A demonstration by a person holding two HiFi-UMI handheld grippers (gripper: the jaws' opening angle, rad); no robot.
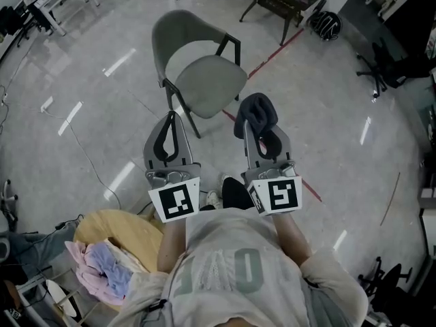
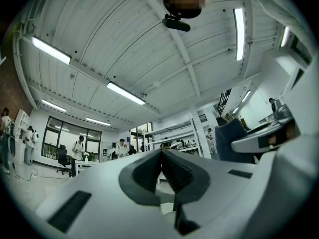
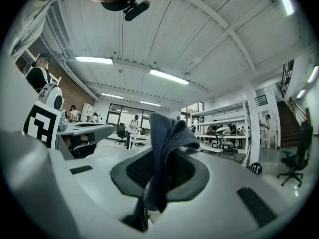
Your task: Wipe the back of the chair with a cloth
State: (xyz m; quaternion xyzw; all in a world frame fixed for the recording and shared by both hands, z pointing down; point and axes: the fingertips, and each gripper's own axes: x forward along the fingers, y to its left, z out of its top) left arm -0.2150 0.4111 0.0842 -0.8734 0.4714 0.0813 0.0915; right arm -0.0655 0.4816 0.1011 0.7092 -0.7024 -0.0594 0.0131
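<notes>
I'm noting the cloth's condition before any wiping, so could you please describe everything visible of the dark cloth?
The cloth is dark blue-grey and soft, fleece-like by its look, bunched into folds. The right gripper is shut on it: its bulk bulges beyond the jaw tips and a tail hangs back between them. It is held in the air beside the grey chair, seemingly not touching it.

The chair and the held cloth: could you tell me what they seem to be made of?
Chair: matte grey, probably moulded plastic, back curved in one piece; thin dark legs, likely metal. Cloth: soft dark blue-grey fabric, perhaps microfibre, folding limply, fuzzy.
</notes>
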